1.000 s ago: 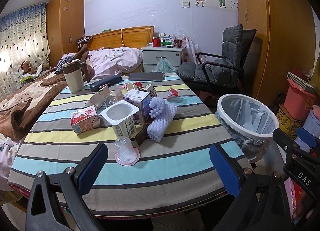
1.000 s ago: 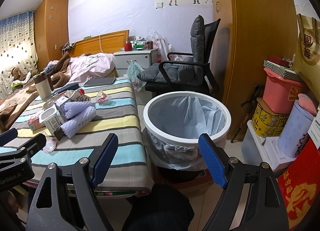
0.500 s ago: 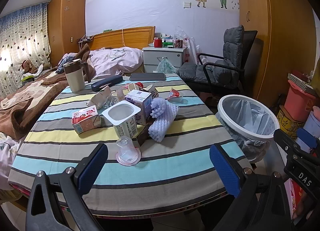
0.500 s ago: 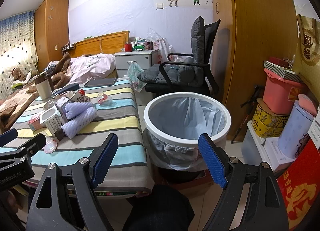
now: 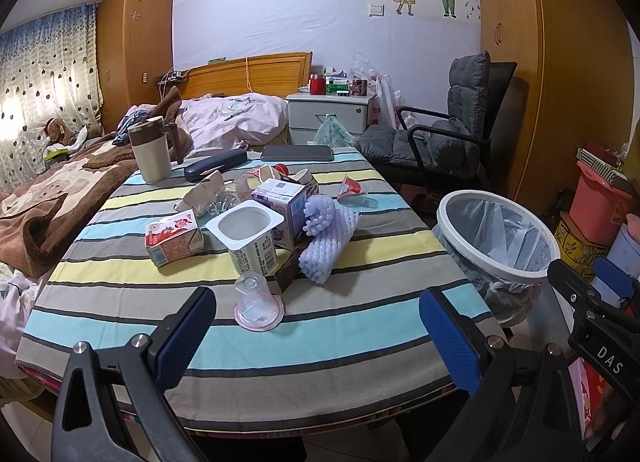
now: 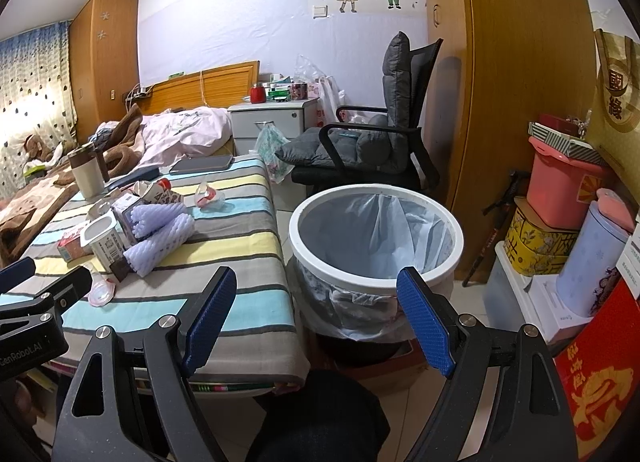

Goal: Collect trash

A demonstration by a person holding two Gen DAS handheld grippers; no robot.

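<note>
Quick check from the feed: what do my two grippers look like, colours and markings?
Both match: black triangular-cutout frames with silver bolts and textured blue pads on the fingers. The left gripper shows "GenRobot.AI" lettering in the right wrist view; the right gripper reads "DAS" in the left wrist view. No cables or sleeves visible.

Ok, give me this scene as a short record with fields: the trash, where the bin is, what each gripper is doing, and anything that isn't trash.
surface: striped table
trash: clear plastic cup upside down at the near edge; white yogurt tub; pink carton; purple carton; lavender foam net
bin: white trash bin, lined, on the floor right of the table
left gripper: jaws open, empty, facing the table
right gripper: jaws open, empty, facing the bin
not trash: mug, phone
</note>
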